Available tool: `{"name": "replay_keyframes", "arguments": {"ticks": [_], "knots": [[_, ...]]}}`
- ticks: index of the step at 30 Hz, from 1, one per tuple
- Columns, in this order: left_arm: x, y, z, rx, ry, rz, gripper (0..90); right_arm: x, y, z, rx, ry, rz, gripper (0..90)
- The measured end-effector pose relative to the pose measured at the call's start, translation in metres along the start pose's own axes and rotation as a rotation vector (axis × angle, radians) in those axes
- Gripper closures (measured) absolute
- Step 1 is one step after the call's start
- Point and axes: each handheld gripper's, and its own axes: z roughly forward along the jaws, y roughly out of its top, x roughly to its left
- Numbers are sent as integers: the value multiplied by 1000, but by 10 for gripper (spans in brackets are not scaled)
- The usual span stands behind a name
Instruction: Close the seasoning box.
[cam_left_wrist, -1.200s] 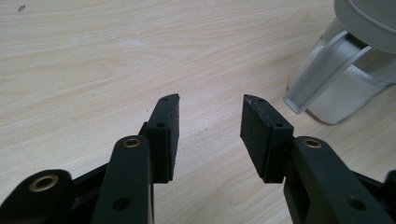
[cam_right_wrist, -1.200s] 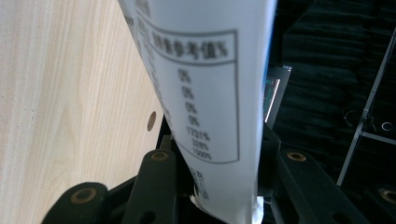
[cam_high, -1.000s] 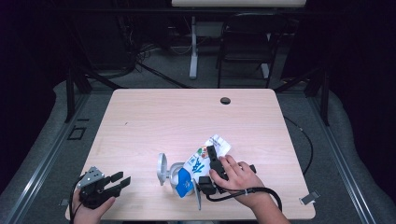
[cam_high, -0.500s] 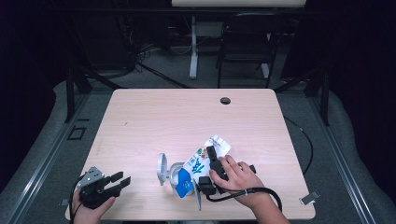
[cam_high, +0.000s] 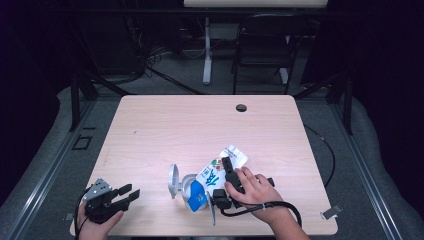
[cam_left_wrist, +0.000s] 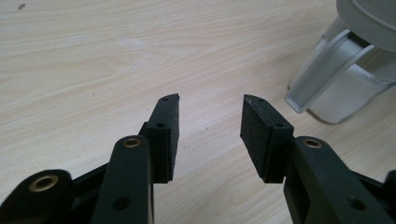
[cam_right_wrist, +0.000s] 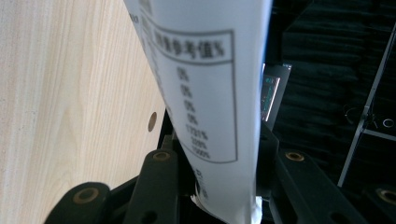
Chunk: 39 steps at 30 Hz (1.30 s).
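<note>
Light wooden table (cam_high: 165, 130), rounded corners. Dark round hole (cam_high: 241, 107) near the far edge, at 1 o'clock from centre. Clear jug (cam_high: 180, 184) at 6 o'clock, near edge. White-and-blue carton (cam_high: 212, 176) tilted at the jug's mouth.

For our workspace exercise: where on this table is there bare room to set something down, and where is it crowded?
Free: the table from its far edge with the round hole down to mid-table, and the strip between left gripper and grey container. Crowded: the near edge, where the right gripper grips the white pouch beside that container.
</note>
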Motion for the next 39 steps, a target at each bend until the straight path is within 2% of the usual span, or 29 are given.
{"name": "replay_keyframes", "arguments": {"ticks": [8,10,11,15,18,19,24,26,33,36,37,39], "knots": [[0,0,0,1,0,-3,579,1,0,-1,4,29,39,722],[0,0,0,1,0,-3,579,1,0,-1,13,36,36,722],[0,0,0,1,0,-3,579,1,-1,-1,2,39,59,725],[0,-1,0,2,1,-2,579,1,-1,-1,3,54,77,732],[1,-1,0,-1,-1,-4,579,1,-1,0,-11,71,120,739],[1,-1,0,-1,-1,-4,579,0,0,-1,2,78,117,740],[1,-1,0,-1,-1,-5,579,1,0,0,-20,87,158,741],[1,-1,1,-1,-1,-5,579,0,0,-2,4,99,164,743],[1,-1,1,1,-1,-5,579,1,-2,-2,-15,110,215,752],[1,-1,1,2,-2,-5,579,-1,-2,-3,4,120,210,758],[1,-1,1,3,0,-5,579,0,-3,-2,-18,121,228,764],[1,-1,1,3,-1,-3,579,0,-3,-2,-13,129,240,767]]}}
